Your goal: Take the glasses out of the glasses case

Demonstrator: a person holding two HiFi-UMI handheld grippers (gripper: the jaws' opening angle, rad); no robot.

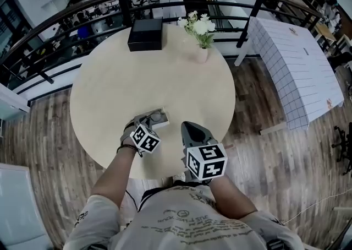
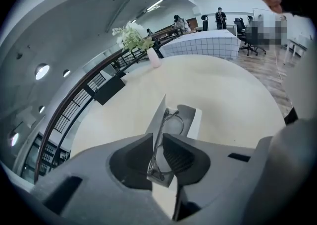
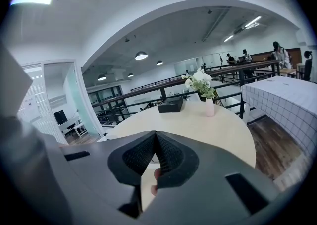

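An open pale glasses case [image 1: 159, 115] lies near the front edge of the round table [image 1: 110, 83]. In the left gripper view the case [image 2: 194, 123] sits just past the jaws, lid up. Thin wire-framed glasses [image 2: 166, 118] lie along it, one end still inside. My left gripper [image 2: 158, 143] is shut on the near part of the frame. In the head view that gripper [image 1: 144, 123] sits right over the case. To the right of the case my right gripper [image 1: 190, 129] hangs above the table edge, and its jaws [image 3: 155, 138] are shut with nothing between them.
A black box [image 1: 146, 34] and a small vase of white flowers [image 1: 202, 52] stand at the table's far side, by a dark railing [image 1: 66, 15]. A table with a checked cloth [image 1: 300, 70] stands to the right on the wood floor.
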